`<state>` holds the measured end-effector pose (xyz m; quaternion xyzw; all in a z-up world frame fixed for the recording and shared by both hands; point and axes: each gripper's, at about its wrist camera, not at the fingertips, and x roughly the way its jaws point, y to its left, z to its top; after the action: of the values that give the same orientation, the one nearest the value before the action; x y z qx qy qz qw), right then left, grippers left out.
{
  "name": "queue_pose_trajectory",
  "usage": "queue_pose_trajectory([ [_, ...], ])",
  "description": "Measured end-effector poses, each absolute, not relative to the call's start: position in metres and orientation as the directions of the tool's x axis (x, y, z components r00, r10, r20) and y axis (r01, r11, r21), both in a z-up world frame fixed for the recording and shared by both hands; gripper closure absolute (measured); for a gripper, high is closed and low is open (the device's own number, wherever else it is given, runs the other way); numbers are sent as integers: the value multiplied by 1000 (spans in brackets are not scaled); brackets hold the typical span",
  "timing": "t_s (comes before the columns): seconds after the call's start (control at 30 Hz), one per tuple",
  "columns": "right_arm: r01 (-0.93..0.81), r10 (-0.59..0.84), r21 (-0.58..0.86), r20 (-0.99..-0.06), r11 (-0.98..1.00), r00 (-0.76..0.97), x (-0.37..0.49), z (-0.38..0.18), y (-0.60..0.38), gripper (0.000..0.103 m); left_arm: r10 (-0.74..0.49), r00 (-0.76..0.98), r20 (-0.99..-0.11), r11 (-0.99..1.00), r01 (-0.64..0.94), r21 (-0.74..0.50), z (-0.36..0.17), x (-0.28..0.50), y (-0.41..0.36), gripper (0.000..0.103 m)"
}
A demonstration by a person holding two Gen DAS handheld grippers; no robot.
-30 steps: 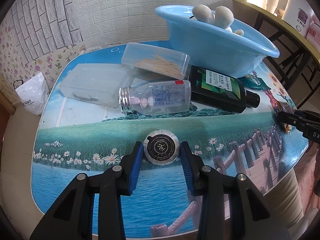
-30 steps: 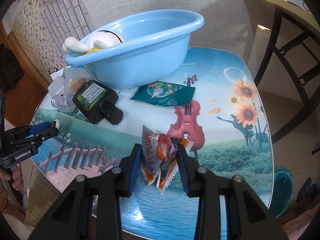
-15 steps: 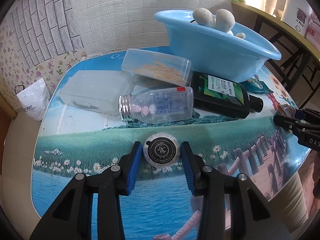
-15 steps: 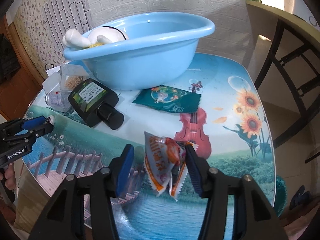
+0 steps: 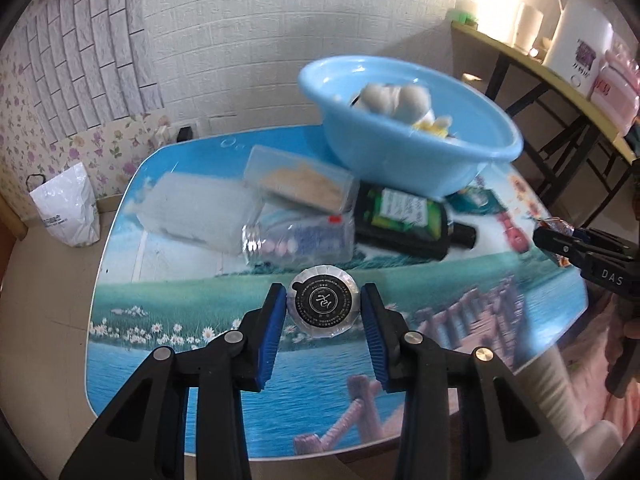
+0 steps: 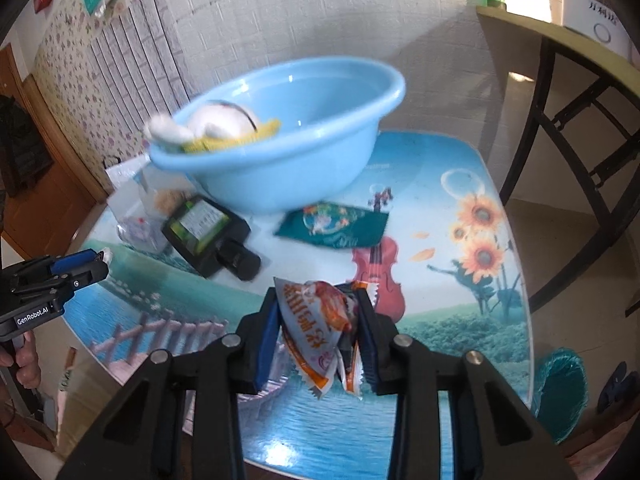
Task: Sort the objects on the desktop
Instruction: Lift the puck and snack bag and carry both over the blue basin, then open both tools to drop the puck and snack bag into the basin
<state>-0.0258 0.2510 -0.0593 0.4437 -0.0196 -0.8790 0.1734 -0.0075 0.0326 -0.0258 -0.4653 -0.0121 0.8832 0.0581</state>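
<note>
A white brick wall (image 5: 248, 40) stands behind a tabletop (image 5: 168, 304) with a bright picture on it: blue water, daisies, a wooden bridge, sunflowers and a red violin.

The left claw (image 5: 323, 311) is nearly closed, and its blue pads press on both sides of a round silver puck (image 5: 323, 306) with a black label. The puck is up off the tabletop.

The right claw (image 6: 317, 320) has just been closing. It now pinches an orange and white snack bag (image 6: 316, 320) between its pads, and the bag's corners hang down below them. The bag is off the tabletop too.

A big blue bowl (image 6: 280, 168) sits at the back of the tabletop. A white soft toy (image 6: 208, 124) and something yellow lie inside it. Just in front of the bowl lies a dark bottle (image 5: 404, 222) with a green label, on its side. Beside it lies a clear jar (image 5: 298, 240) with pink pills in it. A clear box (image 5: 302, 180) with pale sticks rests behind the jar, and a cloudy white box (image 5: 200, 212) lies next to it. A green packet (image 6: 332, 226) lies flat near the bowl, close to the violin.

A white bag (image 5: 66, 208) stands on the floor by the wall.
</note>
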Motion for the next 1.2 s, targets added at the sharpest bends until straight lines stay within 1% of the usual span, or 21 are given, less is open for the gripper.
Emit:
queue_pose_trajectory([
  [0.1, 287, -343, 210, -750, -935, -566, -26, -42, 256, 68, 138, -575, -807, -990, -101, -97, -7, -11, 36, 66],
  [0.23, 280, -392, 276, -703, -919, -594, -29, -18, 264, 68, 150, -614, -775, -988, -131, -87, 22, -15, 43, 66],
  [0.37, 309, -403, 263, -670, -914, -623, -38, 2, 260, 68, 175, -634, -753, -982, -165, -89, 43, -23, 49, 66],
  [0.5, 339, -413, 246, -656, -908, -631, -54, 10, 252, 68, 198, -660, -725, -977, -197, -88, 59, -41, 56, 66],
  [0.63, 371, -427, 232, -651, -899, -628, -72, 13, 239, 68, 221, -663, -715, -970, -225, -92, 60, -67, 67, 66],
  [0.97, 386, -437, 239, -684, -891, -584, -107, -7, 225, 68, 254, -651, -716, -955, -285, -79, 50, -123, 96, 66],
  [1.2, 393, -438, 231, -674, -890, -594, -132, -5, 220, 69, 264, -644, -718, -951, -299, -82, 42, -161, 108, 66],
])
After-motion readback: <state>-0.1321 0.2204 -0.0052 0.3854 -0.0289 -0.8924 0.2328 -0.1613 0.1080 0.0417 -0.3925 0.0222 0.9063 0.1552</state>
